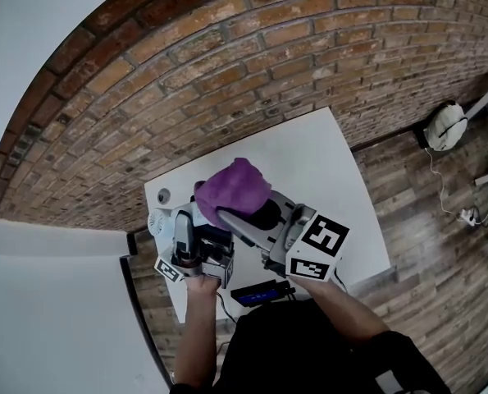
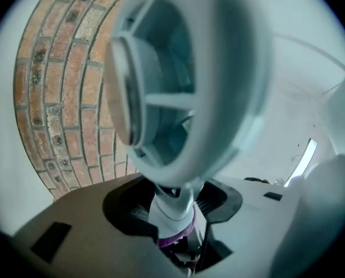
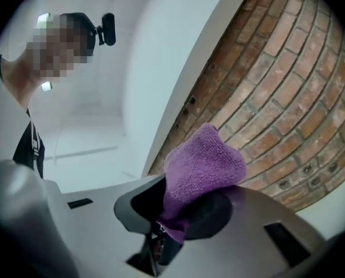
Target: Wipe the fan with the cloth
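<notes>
Left gripper [image 2: 173,210]: jaws clamped on the fan [image 2: 178,80] at its white stem, which fills the gap between the ribbed pads. The fan head sits right above the jaws, very close to the camera, with hub and spokes visible. There is a purple band low on the stem; can't tell what it is.

Right gripper [image 3: 172,213]: jaws closed on the purple cloth [image 1: 234,189]. The lower end is pinched between the pads and the rest stands up out of the jaws in a bunched peak.

Head view: both grippers are side by side above the near half of the white table [image 1: 326,179], left one at left, each in one of the person's hands. The cloth is at the right gripper's tip, just past the left gripper's front end, and covers the spot where the fan head is. Can't tell if cloth and fan touch: the right gripper view shows only cloth against the brick wall [image 1: 227,56], no fan.
</notes>
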`<action>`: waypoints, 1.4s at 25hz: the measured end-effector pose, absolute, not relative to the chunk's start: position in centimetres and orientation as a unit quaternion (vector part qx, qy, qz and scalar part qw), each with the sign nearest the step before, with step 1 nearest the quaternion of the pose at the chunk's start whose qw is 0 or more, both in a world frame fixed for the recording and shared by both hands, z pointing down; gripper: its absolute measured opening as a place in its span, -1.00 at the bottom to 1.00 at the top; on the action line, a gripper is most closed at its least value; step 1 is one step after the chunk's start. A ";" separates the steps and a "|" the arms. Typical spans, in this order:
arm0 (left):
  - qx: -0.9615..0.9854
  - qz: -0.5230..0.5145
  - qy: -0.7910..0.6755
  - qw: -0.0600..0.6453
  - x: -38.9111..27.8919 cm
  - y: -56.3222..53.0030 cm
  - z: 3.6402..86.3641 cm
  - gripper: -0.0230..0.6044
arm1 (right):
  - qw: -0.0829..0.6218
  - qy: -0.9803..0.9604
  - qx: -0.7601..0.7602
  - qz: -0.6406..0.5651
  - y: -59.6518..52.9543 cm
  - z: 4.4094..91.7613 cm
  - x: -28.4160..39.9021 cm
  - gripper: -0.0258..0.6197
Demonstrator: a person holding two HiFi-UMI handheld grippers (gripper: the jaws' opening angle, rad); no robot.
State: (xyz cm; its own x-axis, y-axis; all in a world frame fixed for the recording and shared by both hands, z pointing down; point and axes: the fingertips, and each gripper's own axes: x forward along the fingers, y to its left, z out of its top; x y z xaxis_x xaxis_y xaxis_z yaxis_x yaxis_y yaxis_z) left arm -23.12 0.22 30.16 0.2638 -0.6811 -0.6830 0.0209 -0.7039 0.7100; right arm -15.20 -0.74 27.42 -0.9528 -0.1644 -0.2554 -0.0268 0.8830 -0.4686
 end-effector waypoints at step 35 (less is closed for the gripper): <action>0.641 0.252 -0.690 0.224 -24.8 -4.1 62.2 -0.28 | -0.248 0.854 -0.250 -0.383 -0.7 57.9 1.2 -0.68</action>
